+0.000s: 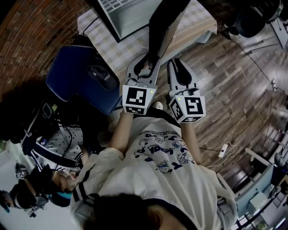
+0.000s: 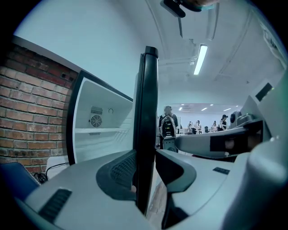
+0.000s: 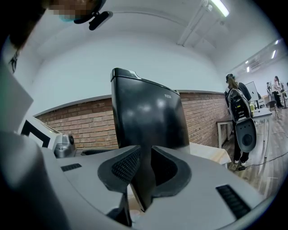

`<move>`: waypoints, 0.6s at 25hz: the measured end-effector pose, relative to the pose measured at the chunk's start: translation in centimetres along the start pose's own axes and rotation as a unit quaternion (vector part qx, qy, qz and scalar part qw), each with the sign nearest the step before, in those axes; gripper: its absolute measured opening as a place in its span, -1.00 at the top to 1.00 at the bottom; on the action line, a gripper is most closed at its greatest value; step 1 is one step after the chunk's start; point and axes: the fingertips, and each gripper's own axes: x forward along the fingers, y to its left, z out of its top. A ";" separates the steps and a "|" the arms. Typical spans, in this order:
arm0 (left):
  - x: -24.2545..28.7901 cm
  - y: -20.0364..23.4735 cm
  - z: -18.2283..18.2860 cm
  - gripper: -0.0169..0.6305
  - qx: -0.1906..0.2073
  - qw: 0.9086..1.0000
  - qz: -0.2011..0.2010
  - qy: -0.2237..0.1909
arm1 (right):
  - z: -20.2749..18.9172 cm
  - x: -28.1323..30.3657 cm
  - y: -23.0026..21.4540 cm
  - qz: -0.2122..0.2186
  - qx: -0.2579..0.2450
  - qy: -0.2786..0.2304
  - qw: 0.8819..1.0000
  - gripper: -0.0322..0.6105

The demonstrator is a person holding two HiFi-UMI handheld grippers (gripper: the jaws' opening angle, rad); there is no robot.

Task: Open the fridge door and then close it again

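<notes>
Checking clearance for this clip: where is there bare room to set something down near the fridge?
Bare: the checked tablecloth between the fridge and the blue chair, and the wood floor right of the right gripper. Crowded: the open fridge door edge, where the left gripper and right gripper both clamp it.

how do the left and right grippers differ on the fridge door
The left gripper meets the glossy black fridge door edge-on, the white fridge interior beside it; the right gripper faces the door's outer face at an angle. Head view: the left gripper lines up with the door, the right gripper lies off to its right. Both have the door's edge between their fingers.
</notes>
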 end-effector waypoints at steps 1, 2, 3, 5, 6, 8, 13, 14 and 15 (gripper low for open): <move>0.0 -0.6 0.0 0.51 0.001 1.000 -0.005 0.001 | 0.0 -0.3 -0.1 0.002 0.000 -0.001 1.000 0.68; 0.0 -1.1 0.0 0.51 0.002 1.000 -0.010 0.001 | 0.1 -0.6 -0.2 0.003 0.001 -0.002 1.000 0.68; 0.1 -1.6 0.0 0.51 0.002 1.000 -0.017 0.001 | 0.2 -0.8 -0.2 0.005 0.000 -0.004 1.000 0.68; 0.0 -2.5 0.0 0.52 0.000 1.000 -0.031 0.000 | 0.4 -1.3 -0.3 0.007 -0.001 -0.006 1.000 0.68; 0.0 -3.0 0.0 0.52 0.001 0.999 -0.037 0.000 | 0.5 -1.6 -0.4 0.008 -0.001 -0.007 1.000 0.68; 0.1 -3.9 0.0 0.53 0.006 0.999 -0.050 0.001 | 0.7 -2.1 -0.6 0.009 -0.003 -0.009 1.000 0.68; 0.6 -6.3 0.0 0.55 0.016 0.997 -0.075 0.000 | 0.8 -3.4 -1.9 0.008 -0.001 -0.012 1.000 0.57; 0.7 -6.8 0.0 0.55 0.017 0.997 -0.080 0.000 | 0.8 -3.7 -2.2 0.008 -0.001 -0.012 1.000 0.56; 0.7 -7.3 0.0 0.55 0.019 0.996 -0.085 -0.001 | 0.9 -4.0 -2.4 0.008 -0.001 -0.012 1.000 0.55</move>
